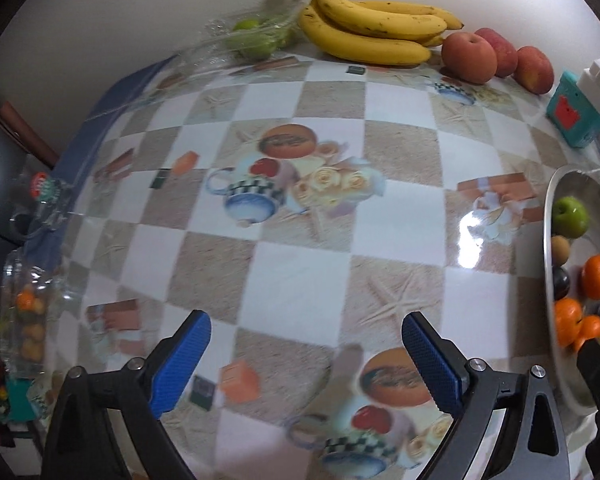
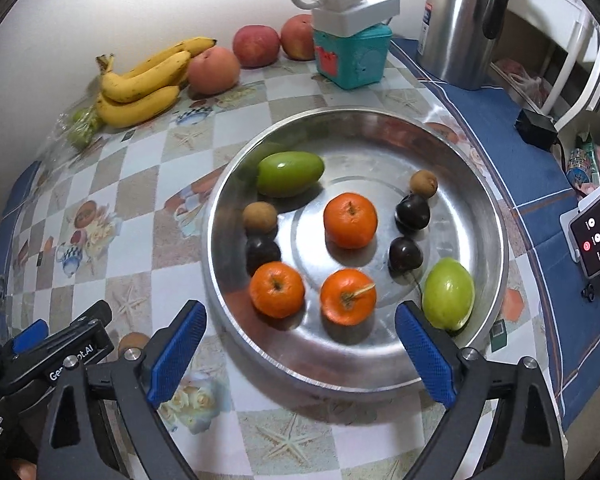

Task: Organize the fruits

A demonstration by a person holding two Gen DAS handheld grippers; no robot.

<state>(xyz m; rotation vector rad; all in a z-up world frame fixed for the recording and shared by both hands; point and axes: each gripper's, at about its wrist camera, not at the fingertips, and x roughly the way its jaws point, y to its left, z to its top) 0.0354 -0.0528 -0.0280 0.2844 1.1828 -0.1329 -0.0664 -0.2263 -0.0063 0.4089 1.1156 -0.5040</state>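
1. The metal tray [image 2: 476,184] sat on the table's checked cloth [image 2: 148,184], right of the table's middle in the right wrist view, and held the small fruit.
2. Three oranges lay in it: one at the centre [image 2: 350,221], one near left [image 2: 276,289], and one near centre [image 2: 348,297] with a pale stem sticking out.
3. A long green fruit [image 2: 290,173] lay at the tray's far left; a rounder green fruit [image 2: 448,294] rested against the near right wall.
4. Three dark plums were there: one at the left [image 2: 262,253], just beside the near left orange, and two at the right [image 2: 412,212] [image 2: 405,257].
5. Two small brown fruits sat in the tray, one at the left [image 2: 259,217] just beyond the left plum, one at the far right [image 2: 424,184].
6. The right gripper [image 2: 300,352] hung over the tray's near rim with its blue pads spread wide and nothing between them.
7. The left gripper [image 1: 306,360] hovered over bare cloth left of the tray, pads likewise wide apart and empty; its black body showed at the near left of the right wrist view.
8. Along the far wall lay a bunch of bananas [image 2: 148,80], with three reddish apples [image 2: 214,70] to its right.
9. A clear bag of green fruit [image 1: 256,36] lay left of the bananas.
10. A teal box [image 2: 352,58] with a white power strip [image 2: 354,6] on top stood beyond the tray, and a steel kettle [image 2: 460,20] stood to its right.
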